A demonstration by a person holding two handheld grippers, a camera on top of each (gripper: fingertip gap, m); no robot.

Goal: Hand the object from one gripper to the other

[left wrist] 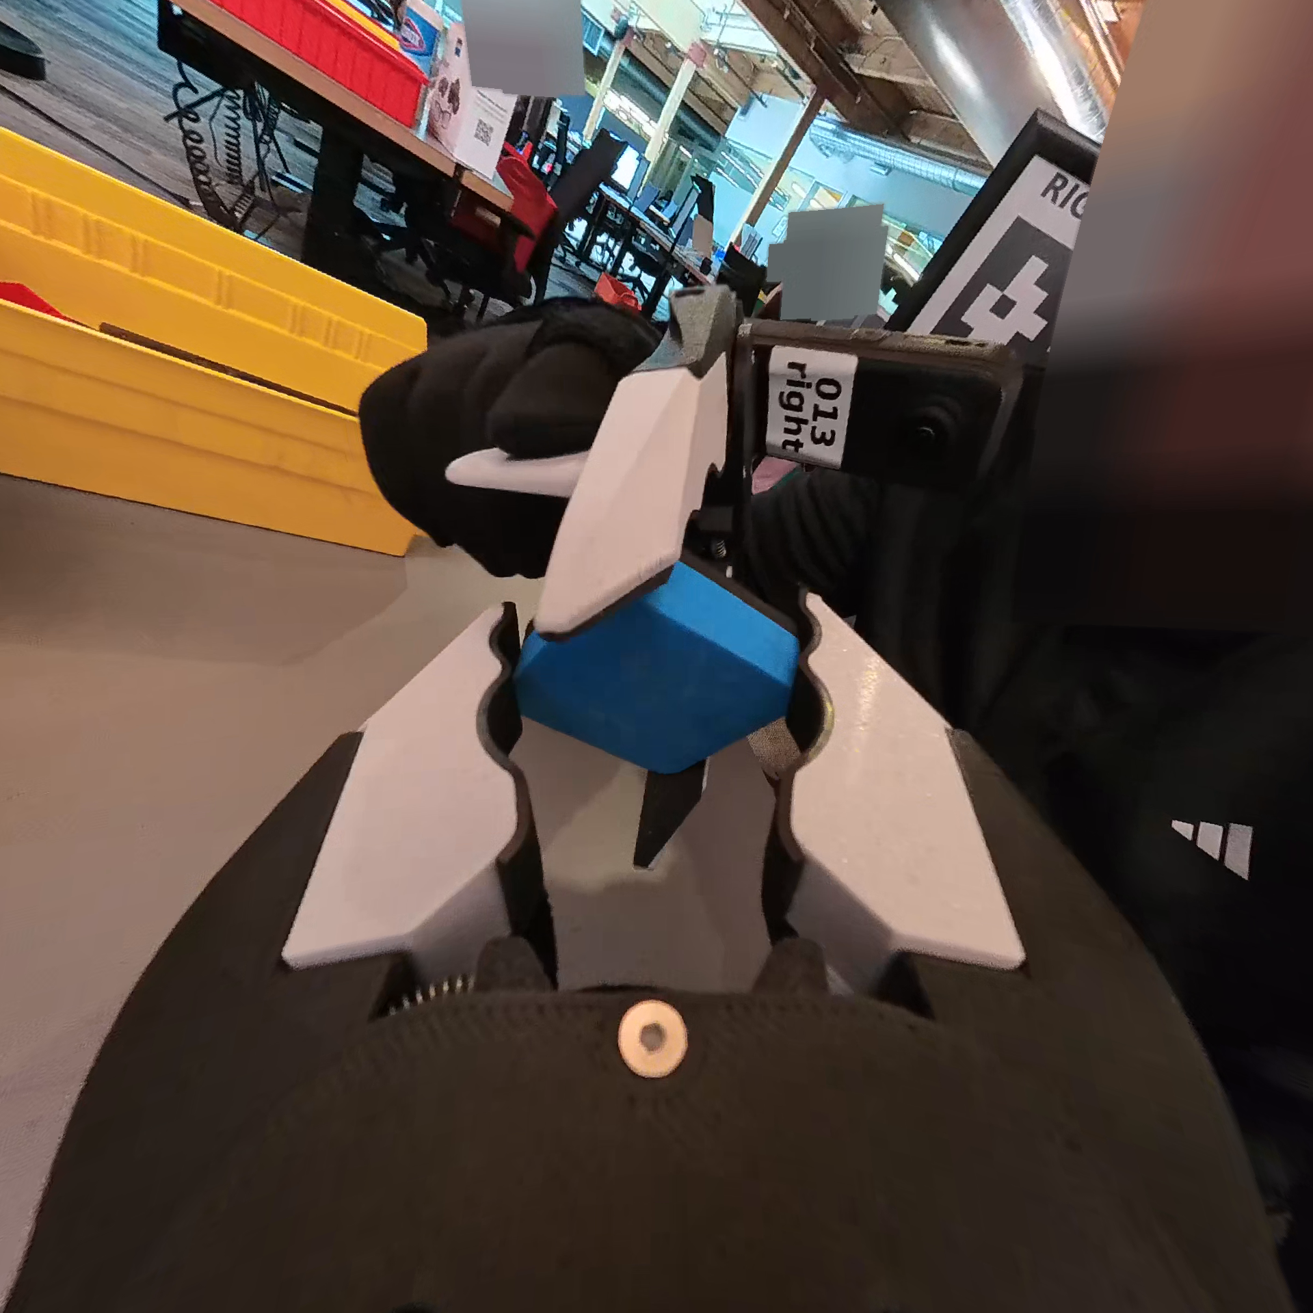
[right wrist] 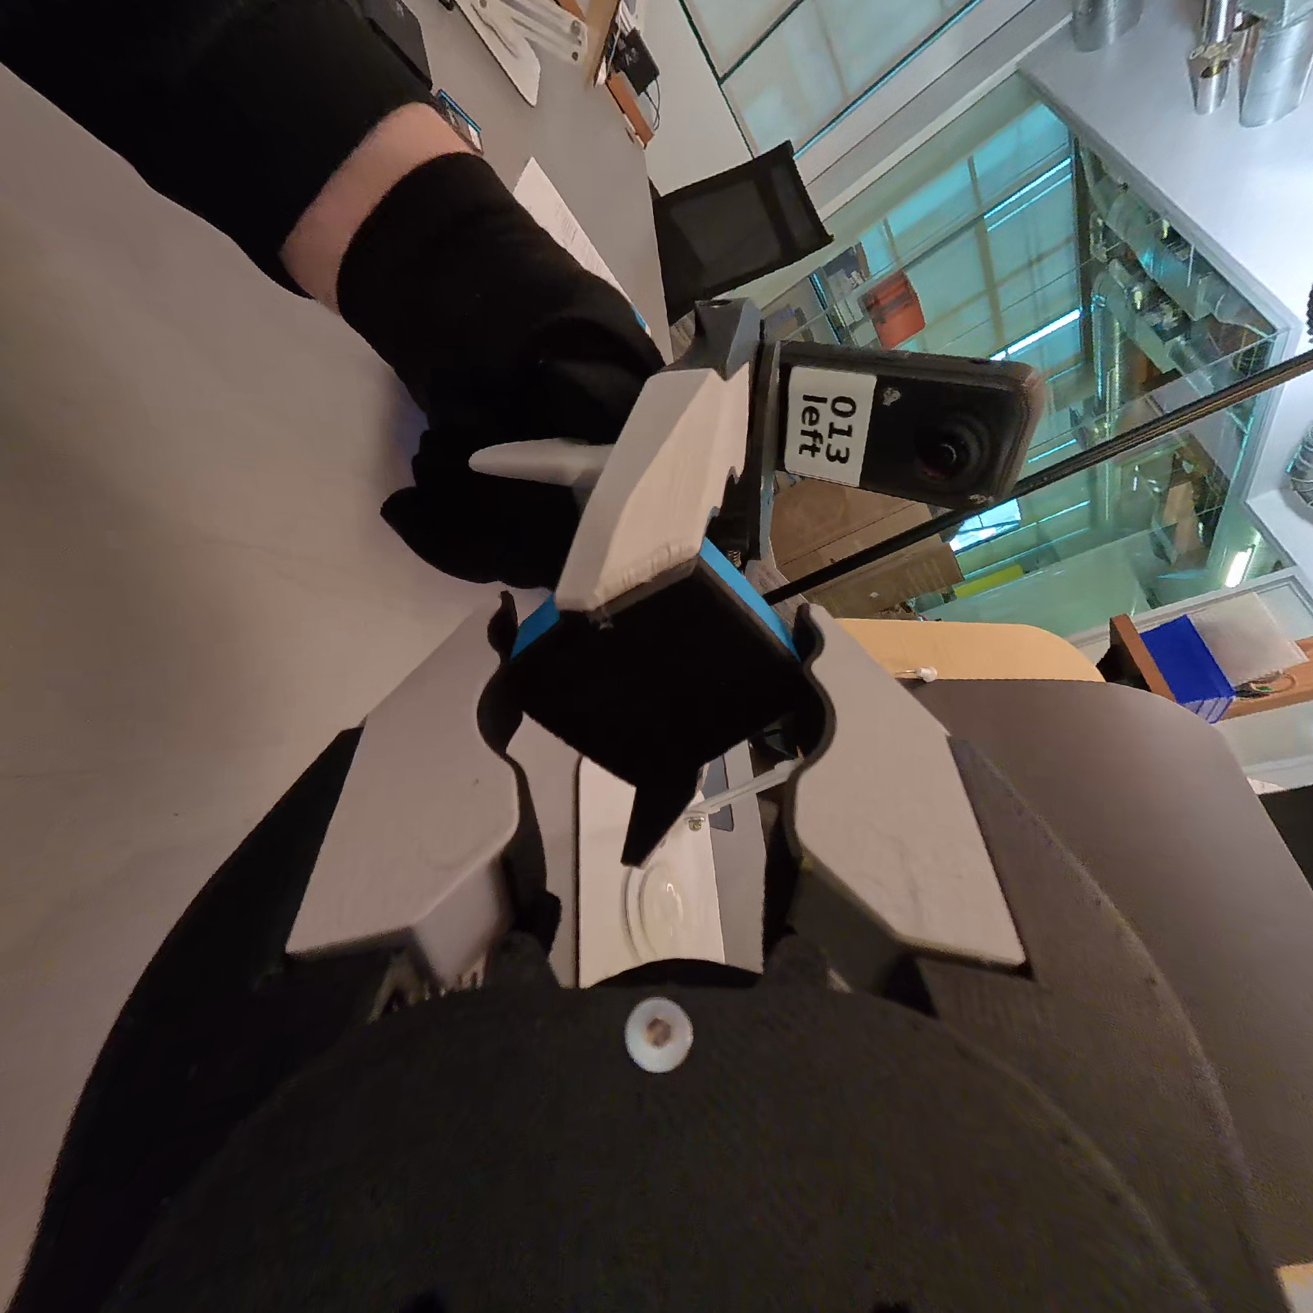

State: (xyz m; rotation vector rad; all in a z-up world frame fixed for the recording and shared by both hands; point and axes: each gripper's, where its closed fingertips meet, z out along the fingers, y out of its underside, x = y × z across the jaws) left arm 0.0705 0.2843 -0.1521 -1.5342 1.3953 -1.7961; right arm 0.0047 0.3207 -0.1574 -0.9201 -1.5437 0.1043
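Left gripper (left wrist: 654,682), right gripper (right wrist: 657,682) both clamp tilted blue cube (left wrist: 661,682); long axis unclear.

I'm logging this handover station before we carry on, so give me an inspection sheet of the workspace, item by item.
Surface: grey tabletop, bare where it shows.
Job's things: one blue block, held in the air between both grippers.
Clutter: yellow bins stacked at the table's far left edge, something red in one.
Grippers: left gripper has both fingers against the block's sides; right gripper also closes on it, crosswise. Each is held by a black-gloved hand.
Cables: dark cords hanging under a far desk; none on the table.
Surroundings: open office with desks, chairs, glass walls; a red bin on a desk.
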